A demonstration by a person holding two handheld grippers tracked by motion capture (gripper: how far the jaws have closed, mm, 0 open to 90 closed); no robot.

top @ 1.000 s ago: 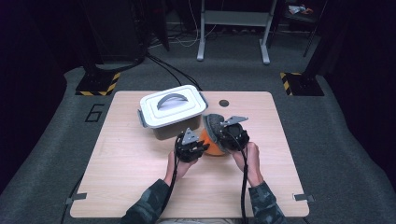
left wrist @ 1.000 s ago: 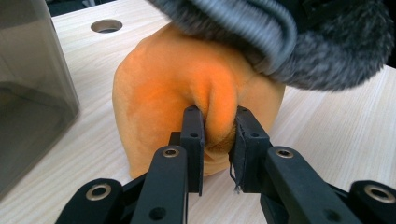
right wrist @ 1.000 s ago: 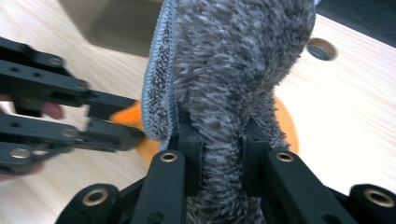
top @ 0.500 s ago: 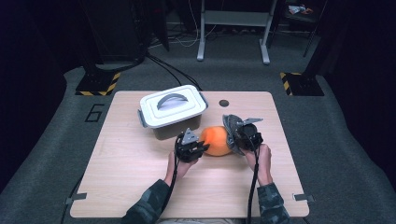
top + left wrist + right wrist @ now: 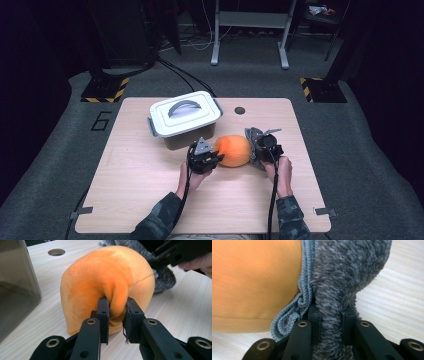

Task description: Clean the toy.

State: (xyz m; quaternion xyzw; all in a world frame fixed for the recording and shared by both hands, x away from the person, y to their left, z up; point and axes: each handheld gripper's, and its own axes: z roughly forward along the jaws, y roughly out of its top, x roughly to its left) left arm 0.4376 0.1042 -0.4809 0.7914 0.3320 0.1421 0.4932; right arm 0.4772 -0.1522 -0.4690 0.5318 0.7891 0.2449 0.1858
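The left gripper (image 5: pixel 115 312) is clamped on a fold of the one orange plush cushion (image 5: pixel 105 282), its two black jaws pinching the soft fabric at the cushion's near, lower side. In the high view this left gripper (image 5: pixel 212 159) sits just at the cushion's left edge, the orange plush cushion (image 5: pixel 233 150) lying on the tabletop (image 5: pixel 150 170) a little right of centre. The right gripper (image 5: pixel 329 315) is closed on a thick fold of the one grey fuzzy cloth (image 5: pixel 347 270), which bulges up between and above its jaws; a ribbed blue-grey hem runs along the cloth's edge, pressed against the orange plush. From above, the right gripper (image 5: pixel 256 150) is at the cushion's right side, with the grey fuzzy cloth (image 5: pixel 254 137) standing up against the cushion, touching it.

Counted: two grippers, one in each of the person's hands, with two camouflage sleeves coming in from the bottom edge and a black cable trailing from each gripper; one cushion; one cloth.

There is one container, a box (image 5: pixel 185 120) with a white lid and a grey handle, standing on the tabletop just behind and left of the cushion. Its lid is on and latched at the sides; the smoky wall seen in the left gripper view lets nothing inside be told. One round hole (image 5: pixel 239 110) is cut in the tabletop right of the box.
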